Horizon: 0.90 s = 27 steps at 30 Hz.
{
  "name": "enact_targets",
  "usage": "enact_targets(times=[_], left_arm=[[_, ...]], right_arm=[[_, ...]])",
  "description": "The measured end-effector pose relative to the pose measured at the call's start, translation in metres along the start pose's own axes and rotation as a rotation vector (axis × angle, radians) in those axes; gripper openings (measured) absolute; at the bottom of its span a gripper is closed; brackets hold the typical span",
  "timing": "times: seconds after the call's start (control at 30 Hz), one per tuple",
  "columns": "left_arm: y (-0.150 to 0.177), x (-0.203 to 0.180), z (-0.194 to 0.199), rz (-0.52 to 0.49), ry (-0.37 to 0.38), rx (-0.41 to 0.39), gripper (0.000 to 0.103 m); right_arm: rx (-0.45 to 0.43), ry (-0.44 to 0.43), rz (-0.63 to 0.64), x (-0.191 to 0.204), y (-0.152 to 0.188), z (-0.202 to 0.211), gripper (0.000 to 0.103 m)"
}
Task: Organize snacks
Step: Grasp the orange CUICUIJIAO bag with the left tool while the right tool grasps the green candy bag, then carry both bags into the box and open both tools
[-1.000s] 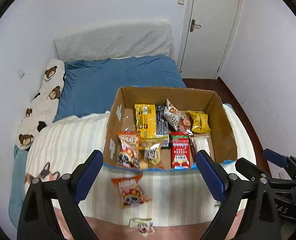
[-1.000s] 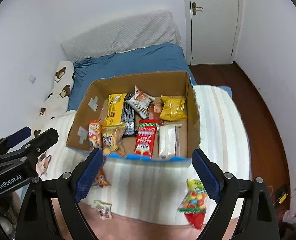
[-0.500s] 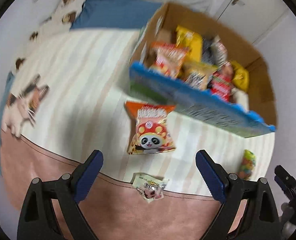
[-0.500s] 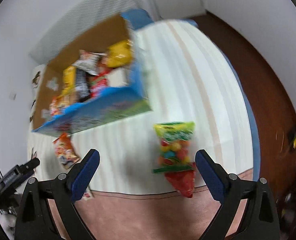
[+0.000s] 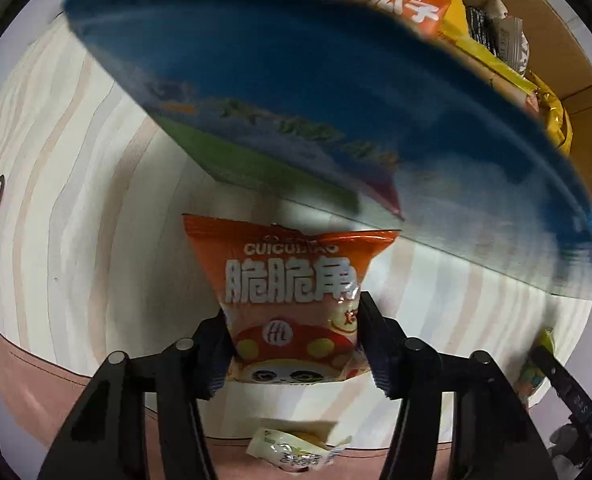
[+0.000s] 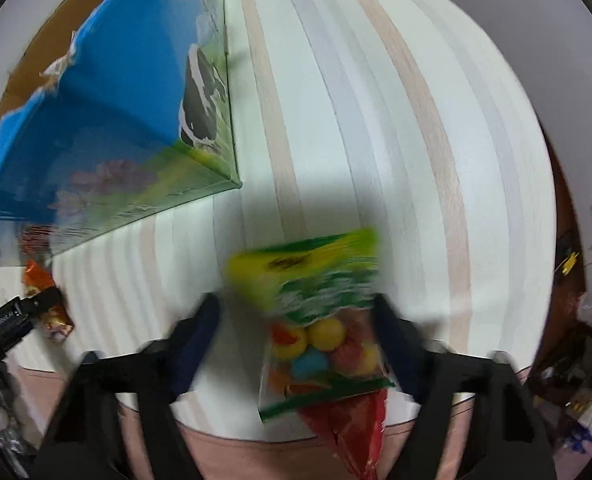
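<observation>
We see the left gripper [image 5: 292, 344] low and pitched down, its fingers [image 5: 216, 356] pressed against both sides of the orange snack bag [image 5: 292, 300]. The right gripper [image 6: 296, 340], blurred, is also angled down; its fingers [image 6: 194, 340] flank the candy bag [image 6: 319, 340], contact unclear.

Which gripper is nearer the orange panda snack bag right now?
Left. The left gripper has its fingers on both sides of the orange panda snack bag; the right gripper straddles the gumball candy bag, off to the side.

The orange snack bag [image 5: 292, 304] reads "CUICUIJIAO" and "脆脆角".
</observation>
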State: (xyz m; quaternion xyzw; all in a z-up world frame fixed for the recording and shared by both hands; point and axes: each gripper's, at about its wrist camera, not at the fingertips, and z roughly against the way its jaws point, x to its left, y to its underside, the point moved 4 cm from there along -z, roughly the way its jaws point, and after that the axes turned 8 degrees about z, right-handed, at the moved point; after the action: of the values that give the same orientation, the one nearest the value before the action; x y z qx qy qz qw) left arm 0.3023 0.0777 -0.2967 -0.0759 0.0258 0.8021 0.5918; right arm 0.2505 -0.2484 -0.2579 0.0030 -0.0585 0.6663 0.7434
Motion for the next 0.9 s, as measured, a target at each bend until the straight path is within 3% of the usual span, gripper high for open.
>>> enact_targets(times=[0.23,0.47,0.63,0.8,0.87,0.9], left_arm=[[0.041,0.013,0.006,-0.107,-0.073,-0.021,0.05],[0.1,0.038,0.004,-0.148,-0.099,0.02,0.05],[0.114,0.045,-0.02,-0.136,-0.095,0.072,0.053],[0.117,0.061,-0.019,-0.119,-0.08,0.065,0.053],[0.117,0.068,-0.017,-0.121,-0.08,0.062,0.051],[0.118,0.068,-0.015,-0.127,-0.084,0.054,0.05]], right_arm=[[0.019,-0.036,0.119,0.039,0.028,0.003,0.061],[0.088,-0.074,0.217,0.084,0.09,-0.009,0.061],[0.135,-0.111,0.183,0.084,0.105,-0.024,0.077],[0.132,-0.098,0.187,0.084,0.124,-0.022,0.079],[0.109,-0.074,0.197,0.089,0.125,-0.024,0.077],[0.088,-0.05,0.208,0.091,0.125,-0.024,0.063]])
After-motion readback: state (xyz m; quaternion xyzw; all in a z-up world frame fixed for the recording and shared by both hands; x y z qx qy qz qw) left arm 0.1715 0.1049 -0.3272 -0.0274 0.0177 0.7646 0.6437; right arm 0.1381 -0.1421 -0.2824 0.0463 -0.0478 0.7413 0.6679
